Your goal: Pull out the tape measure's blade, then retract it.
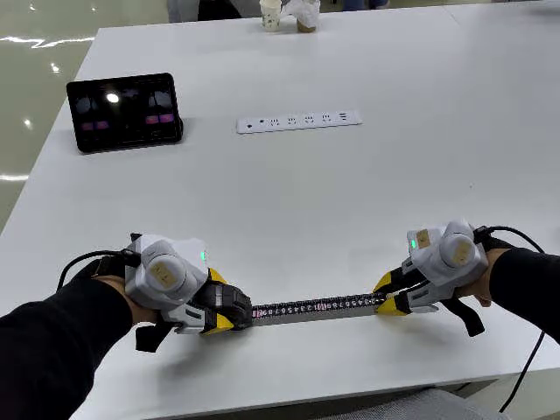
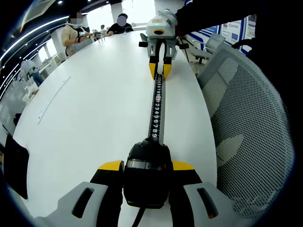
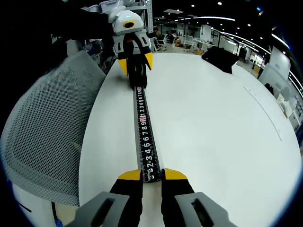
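A black tape measure case [image 1: 229, 308] [image 2: 147, 172] sits near the table's front edge with my left gripper [image 1: 213, 304] [image 2: 146, 165] shut on it. Its blade [image 1: 317, 306] [image 2: 157, 109] [image 3: 144, 137], printed with numbers, stretches rightwards flat along the table. My right gripper [image 1: 383, 294] [image 3: 151, 175] is shut on the blade's end. In the left gripper view the right gripper [image 2: 160, 70] stands at the blade's far end. In the right gripper view the left gripper [image 3: 135, 60] holds the case [image 3: 137, 75] at the far end.
On the white table [image 1: 350, 192] lie a dark tablet [image 1: 124, 111] at the back left and a white power strip [image 1: 298, 121] at the middle. A paper cup [image 1: 271, 13] stands at the far edge. A mesh chair [image 2: 246, 127] stands beside the front edge.
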Demonstrator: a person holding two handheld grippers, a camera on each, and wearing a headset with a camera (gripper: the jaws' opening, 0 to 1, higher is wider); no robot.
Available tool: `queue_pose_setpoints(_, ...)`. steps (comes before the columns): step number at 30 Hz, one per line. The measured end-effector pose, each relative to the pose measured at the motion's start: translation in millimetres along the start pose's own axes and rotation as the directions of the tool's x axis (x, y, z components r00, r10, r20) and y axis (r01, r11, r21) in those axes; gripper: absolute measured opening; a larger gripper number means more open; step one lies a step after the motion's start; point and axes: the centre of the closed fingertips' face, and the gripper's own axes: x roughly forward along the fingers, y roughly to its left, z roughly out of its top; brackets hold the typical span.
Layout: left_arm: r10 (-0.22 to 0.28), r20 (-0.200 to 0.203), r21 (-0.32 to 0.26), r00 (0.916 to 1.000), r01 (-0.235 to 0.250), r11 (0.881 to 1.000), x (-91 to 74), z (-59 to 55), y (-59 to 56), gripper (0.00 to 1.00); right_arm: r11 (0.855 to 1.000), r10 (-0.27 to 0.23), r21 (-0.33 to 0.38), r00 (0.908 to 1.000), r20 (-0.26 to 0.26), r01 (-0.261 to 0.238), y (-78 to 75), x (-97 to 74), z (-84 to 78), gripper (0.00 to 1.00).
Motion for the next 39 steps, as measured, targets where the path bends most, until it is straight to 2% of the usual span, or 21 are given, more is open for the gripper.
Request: queue_pose_setpoints(39, -0.001, -0.007, 0.001, 1.0000, 0.001, 1.000, 0.4, 0.9, -0.6, 0.31, 1.000, -0.010, 0.003, 0.9999, -0.013, 0.010, 1.1, -12.8, -11.4, 0.11)
